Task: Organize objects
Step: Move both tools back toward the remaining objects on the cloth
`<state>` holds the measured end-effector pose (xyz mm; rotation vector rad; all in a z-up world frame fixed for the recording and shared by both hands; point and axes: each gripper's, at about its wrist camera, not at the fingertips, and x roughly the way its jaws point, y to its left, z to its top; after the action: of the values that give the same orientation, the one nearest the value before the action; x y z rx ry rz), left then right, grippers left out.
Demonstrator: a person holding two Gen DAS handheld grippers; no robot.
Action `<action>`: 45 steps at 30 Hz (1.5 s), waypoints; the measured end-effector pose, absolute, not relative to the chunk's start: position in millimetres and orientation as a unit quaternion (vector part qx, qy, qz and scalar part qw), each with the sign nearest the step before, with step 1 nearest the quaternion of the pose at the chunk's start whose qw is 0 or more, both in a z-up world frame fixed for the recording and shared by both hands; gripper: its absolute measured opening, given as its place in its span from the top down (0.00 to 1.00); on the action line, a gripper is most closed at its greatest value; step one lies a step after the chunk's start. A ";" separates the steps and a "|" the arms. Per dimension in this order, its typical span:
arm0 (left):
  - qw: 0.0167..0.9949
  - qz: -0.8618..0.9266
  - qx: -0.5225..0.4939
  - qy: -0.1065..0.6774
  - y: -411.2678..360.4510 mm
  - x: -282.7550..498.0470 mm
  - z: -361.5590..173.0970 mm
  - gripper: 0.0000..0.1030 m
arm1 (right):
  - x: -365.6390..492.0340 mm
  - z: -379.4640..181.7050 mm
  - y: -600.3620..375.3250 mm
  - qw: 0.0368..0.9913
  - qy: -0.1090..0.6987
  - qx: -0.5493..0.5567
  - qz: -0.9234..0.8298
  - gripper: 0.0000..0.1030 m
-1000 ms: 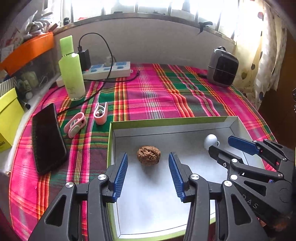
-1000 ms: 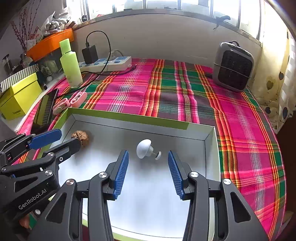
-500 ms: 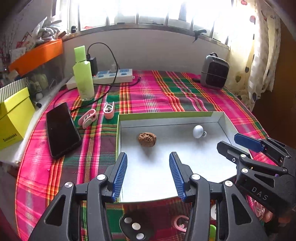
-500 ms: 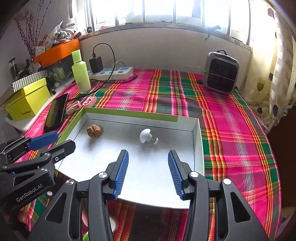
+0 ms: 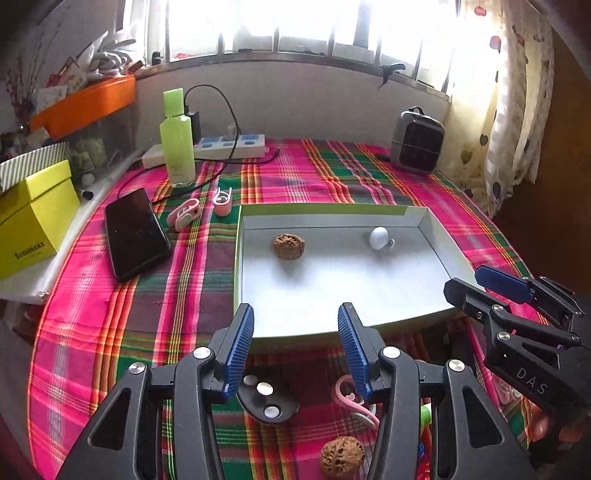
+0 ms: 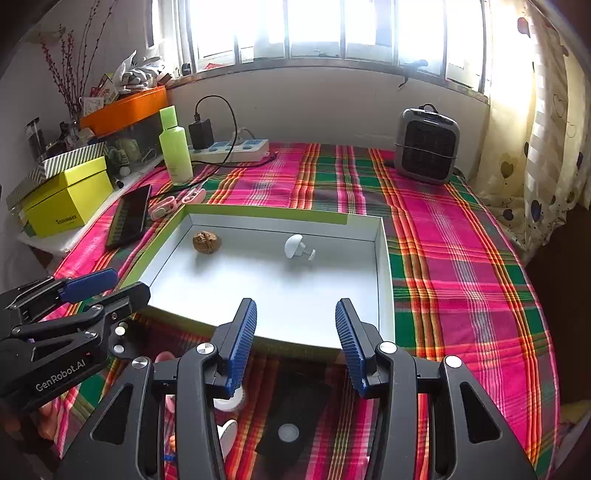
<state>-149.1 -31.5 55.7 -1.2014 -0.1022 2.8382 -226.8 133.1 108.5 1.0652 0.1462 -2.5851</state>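
At nine o'clock of the left wrist view a yellow box (image 5: 33, 218) sits off the edge of the table (image 5: 92, 332), and a black phone (image 5: 136, 232) lies flat on the plaid cloth just inside it. Two pink clips (image 5: 183, 218) lie between the phone and the tray, with a green bottle (image 5: 177, 142) upright at eleven o'clock beside a power strip (image 5: 236, 144), likely parked there to stay clear of the sorting.

The shallow white tray (image 5: 436, 254) fills the centre. Inside it a walnut (image 5: 289, 246) rests toward the far left and a white knob (image 5: 379, 238) toward the far right, well apart; I judge these already sorted. The left tongs (image 5: 295, 350) stand apart with nothing between them, hanging over the tray's near rim. Beneath them, at six o'clock, things wait outside the tray: a black piece with silver studs (image 5: 267, 400), a pink clip (image 5: 351, 400) and a second walnut (image 5: 341, 458).

The right tongs (image 6: 295, 347) are likewise apart and empty, above the same rim. Under them lie a flat black block (image 6: 291, 417) and something white I cannot identify.

At one o'clock a small grey heater (image 5: 419, 146) stands on the cloth. Behind everything runs a bright window (image 6: 332, 26), with a patterned curtain (image 6: 546, 147) at three o'clock.
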 end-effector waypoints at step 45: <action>0.090 0.895 -0.435 -0.054 -23.1 -81.1 8.7 0.55 | -136.7 80.7 141.2 0.246 0.042 0.380 -0.891 0.55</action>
<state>-81.1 -23.1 8.7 -1.2925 -0.1599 2.6604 -136.7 141.2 80.7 1.0367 0.1147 -2.4301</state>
